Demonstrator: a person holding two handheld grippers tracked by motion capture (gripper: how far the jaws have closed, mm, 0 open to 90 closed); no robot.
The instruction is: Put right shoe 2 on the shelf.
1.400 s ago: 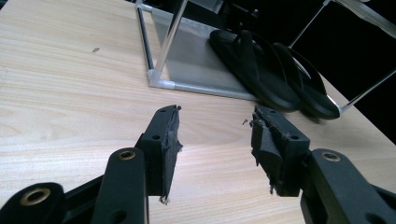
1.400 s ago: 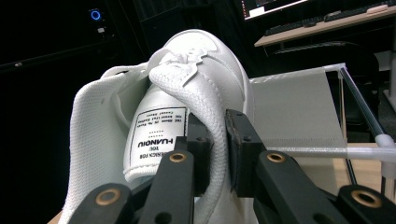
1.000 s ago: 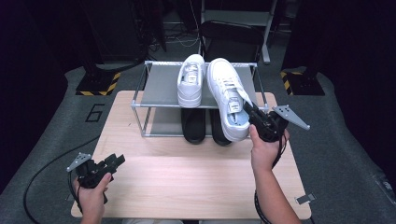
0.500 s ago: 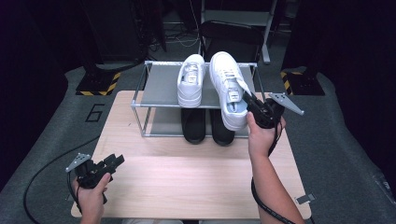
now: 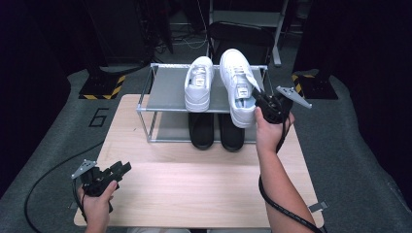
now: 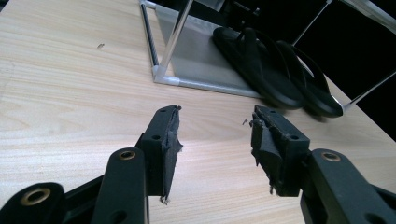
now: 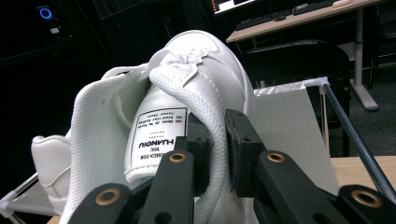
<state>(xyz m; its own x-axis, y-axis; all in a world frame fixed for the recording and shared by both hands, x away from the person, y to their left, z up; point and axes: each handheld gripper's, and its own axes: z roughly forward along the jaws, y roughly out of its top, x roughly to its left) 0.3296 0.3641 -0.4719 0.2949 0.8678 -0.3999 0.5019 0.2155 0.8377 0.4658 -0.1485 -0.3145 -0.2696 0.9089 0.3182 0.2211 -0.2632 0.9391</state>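
White sneaker (image 5: 238, 85) sits half on the rack's top shelf (image 5: 167, 90), its collar pinched in our right claw (image 5: 258, 98); we slide it level beside its mate (image 5: 199, 82). Left claw (image 5: 116, 171) idles wide over the bench (image 5: 194, 184).

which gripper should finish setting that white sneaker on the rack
Right. The right gripper is already shut on the sneaker's collar, holding the white sneaker at the rack's top shelf. The left gripper is open, low over the table's near left corner.
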